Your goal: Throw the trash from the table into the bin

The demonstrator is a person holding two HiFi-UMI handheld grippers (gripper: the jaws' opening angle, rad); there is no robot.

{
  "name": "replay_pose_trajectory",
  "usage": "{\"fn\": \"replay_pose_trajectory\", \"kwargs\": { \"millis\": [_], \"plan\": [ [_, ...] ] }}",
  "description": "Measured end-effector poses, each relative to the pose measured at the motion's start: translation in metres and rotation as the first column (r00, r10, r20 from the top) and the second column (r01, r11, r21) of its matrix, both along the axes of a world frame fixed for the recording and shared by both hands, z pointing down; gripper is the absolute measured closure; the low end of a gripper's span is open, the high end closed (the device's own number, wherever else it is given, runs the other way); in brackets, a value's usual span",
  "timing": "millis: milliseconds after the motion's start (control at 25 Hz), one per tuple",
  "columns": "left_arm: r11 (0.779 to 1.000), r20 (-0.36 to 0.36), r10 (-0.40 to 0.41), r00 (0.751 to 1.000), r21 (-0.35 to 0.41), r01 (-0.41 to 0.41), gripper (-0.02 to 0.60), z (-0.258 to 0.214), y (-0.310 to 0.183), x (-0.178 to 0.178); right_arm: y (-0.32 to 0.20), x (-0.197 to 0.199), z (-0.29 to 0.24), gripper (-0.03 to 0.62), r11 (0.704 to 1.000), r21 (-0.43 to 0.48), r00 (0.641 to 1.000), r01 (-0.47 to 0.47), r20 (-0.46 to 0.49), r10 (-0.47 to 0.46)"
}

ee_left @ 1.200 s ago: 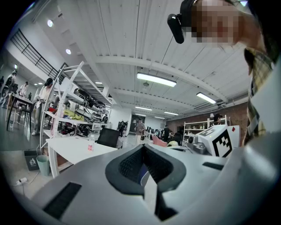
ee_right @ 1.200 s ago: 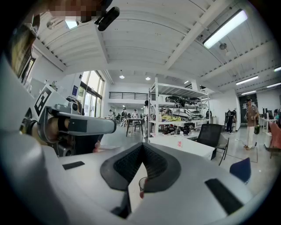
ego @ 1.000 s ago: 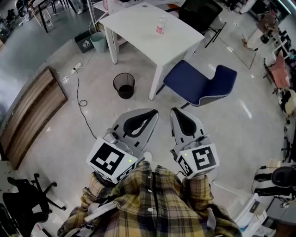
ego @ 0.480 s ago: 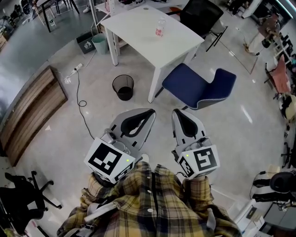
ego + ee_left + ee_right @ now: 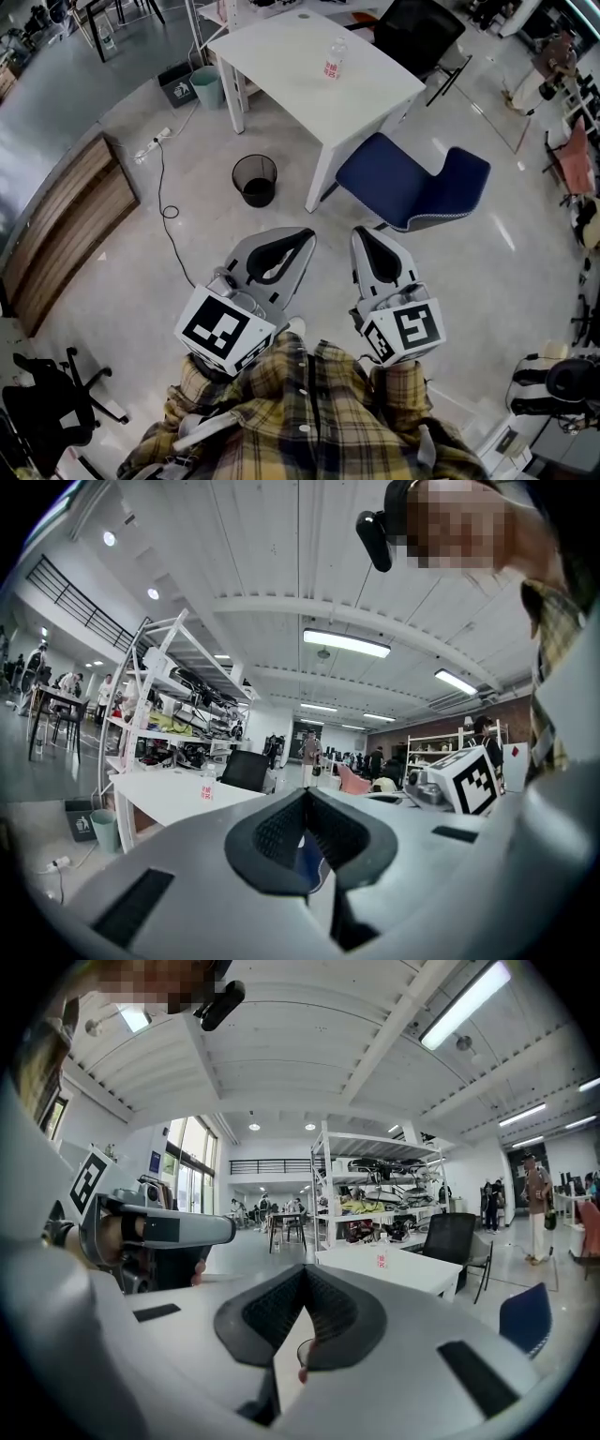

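I'm facing the white rectangular counter (image 5: 375, 89) from across open floor, well apart from it and out of reach.

The blue padded chair (image 5: 412, 183) is sitting at the counter's near right corner, so I'm judging the right-hand approach partly blocked.

The black round mesh bin (image 5: 254, 179) is standing on the floor just beside the counter's near leg, on its left. It lies between me and the counter, on my left hand-held gripper's side.

I'm holding both tools low in front of me, pointing roughly level. The left hand-held gripper (image 5: 307, 236) is closed tip to tip with nothing between the jaws. The right hand-held gripper (image 5: 362, 234) is the same, closed and empty.

The target is the clear plastic bottle with a red label (image 5: 333, 62). It is standing upright near the middle of the counter, long axis vertical. It lies straight ahead, roughly on the line between my two grippers. It shows left of the left gripper's jaws and right of the right gripper's jaws, since the two are toeing inward.

Neither hand is clearly nearer. I'm judging left for the grab, since the bin is on that side. Jaws need opening first, then a side-on grip across the bottle's body.
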State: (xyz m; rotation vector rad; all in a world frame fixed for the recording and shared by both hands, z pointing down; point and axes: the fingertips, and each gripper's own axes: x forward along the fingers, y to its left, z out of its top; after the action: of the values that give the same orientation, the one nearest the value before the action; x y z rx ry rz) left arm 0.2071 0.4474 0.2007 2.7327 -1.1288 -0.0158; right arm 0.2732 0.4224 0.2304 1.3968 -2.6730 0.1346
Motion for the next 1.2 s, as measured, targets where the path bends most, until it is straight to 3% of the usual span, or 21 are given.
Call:
{"fn": "replay_pose_trajectory", "kwargs": {
  "millis": [680, 1200],
  "plan": [
    [0.999, 0.002, 0.043, 0.999, 0.021, -0.043, 0.571, -0.007, -0.200, -0.117, -0.193, -0.104, -0.006, 0.595, 0.997, 0.007, 0.997, -0.075, -0.011, 0.075],
    [0.998, -0.024, 0.034, 0.999, -0.055, -0.035, 0.571, 0.021, -0.297, -0.153, -0.287, -0.110, 0.025, 0.595, 0.984, -0.079, 0.987, -0.160, -0.041, 0.157]
  ]
}}
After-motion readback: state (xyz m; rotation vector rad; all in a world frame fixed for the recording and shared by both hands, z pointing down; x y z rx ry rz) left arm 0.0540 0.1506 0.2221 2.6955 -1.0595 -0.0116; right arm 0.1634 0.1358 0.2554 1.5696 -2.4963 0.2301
